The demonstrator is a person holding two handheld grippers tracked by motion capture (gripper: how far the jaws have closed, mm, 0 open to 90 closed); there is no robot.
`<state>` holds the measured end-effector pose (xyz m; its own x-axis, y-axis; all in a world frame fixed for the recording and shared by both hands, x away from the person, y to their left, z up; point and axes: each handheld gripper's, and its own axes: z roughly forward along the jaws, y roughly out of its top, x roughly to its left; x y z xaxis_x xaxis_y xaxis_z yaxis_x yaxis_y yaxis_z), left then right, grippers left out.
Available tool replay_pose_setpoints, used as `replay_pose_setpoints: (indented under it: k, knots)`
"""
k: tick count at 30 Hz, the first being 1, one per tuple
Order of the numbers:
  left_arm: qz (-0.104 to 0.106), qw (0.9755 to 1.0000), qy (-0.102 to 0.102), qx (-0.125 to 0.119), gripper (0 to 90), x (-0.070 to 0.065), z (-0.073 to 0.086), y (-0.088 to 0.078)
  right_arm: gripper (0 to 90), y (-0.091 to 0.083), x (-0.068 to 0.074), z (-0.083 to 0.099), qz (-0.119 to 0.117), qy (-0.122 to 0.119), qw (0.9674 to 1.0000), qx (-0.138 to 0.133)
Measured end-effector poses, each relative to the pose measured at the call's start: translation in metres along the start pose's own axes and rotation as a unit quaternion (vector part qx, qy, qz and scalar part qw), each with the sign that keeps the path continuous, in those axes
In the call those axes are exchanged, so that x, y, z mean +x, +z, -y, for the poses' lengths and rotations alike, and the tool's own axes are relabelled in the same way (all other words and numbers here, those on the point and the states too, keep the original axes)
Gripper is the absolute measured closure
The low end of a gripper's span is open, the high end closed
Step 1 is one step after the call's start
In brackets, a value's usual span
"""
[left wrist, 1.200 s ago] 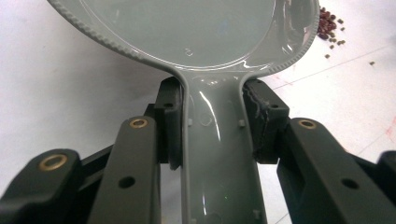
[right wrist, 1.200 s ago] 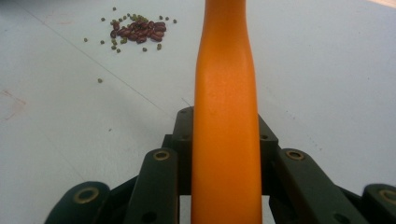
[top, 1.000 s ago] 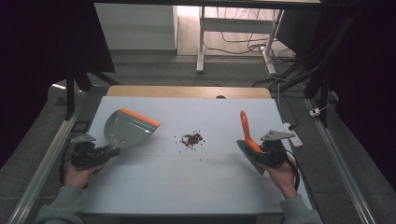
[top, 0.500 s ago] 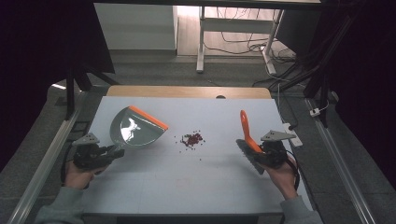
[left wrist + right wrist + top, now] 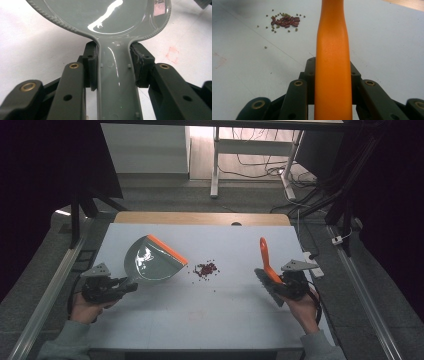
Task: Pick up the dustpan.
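A grey dustpan (image 5: 150, 262) with an orange front lip hangs tilted over the white table's left half. My left gripper (image 5: 127, 286) is shut on its handle; in the left gripper view the pads clamp the handle (image 5: 116, 82) from both sides, just behind the pan (image 5: 112, 20). My right gripper (image 5: 282, 282) is shut on a brush (image 5: 265, 257) whose orange handle points away from me and whose grey bristles sit beside the jaws. The right gripper view shows the handle (image 5: 333, 50) between the jaws. A small pile of red and green beans (image 5: 206, 269) (image 5: 285, 21) lies between pan and brush.
The white table (image 5: 225, 320) ends in a wooden strip (image 5: 200, 217) at the far edge. Metal rails (image 5: 50, 285) run along both sides. Beyond the table are desk legs (image 5: 215, 165) and cables on the floor. A few stray beans lie around the pile.
The left gripper has carried the dustpan a little to the right, toward the beans, and the pan has turned slightly. The right gripper and brush have stayed put.
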<state>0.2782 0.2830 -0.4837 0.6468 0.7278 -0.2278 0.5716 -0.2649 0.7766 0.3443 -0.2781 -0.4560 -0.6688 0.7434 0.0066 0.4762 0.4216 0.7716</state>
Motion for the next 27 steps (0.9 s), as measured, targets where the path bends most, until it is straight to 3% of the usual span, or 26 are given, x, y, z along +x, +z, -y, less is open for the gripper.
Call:
replay_pose_setpoints:
  k: [6, 14, 24, 27]
  knots:
    - [0.006, 0.9999, 0.012, 0.010, 61.4, -0.003, 0.001, 0.001, 70.7, 0.001, 0.001, 0.000, -0.001, -0.001, 1.0000, -0.001]
    - [0.033, 0.9985, 0.031, 0.031, 61.4, -0.008, 0.001, 0.006, 70.7, 0.003, 0.002, 0.001, -0.004, -0.004, 1.0000, 0.003]
    - [0.054, 0.9955, 0.049, 0.060, 61.4, -0.014, 0.004, 0.007, 70.7, 0.003, 0.002, 0.001, -0.003, -0.003, 1.0000, 0.004]
    - [0.065, 0.9934, 0.054, 0.078, 61.4, -0.014, 0.006, 0.006, 70.7, 0.004, 0.002, 0.001, -0.003, -0.003, 1.0000, 0.004]
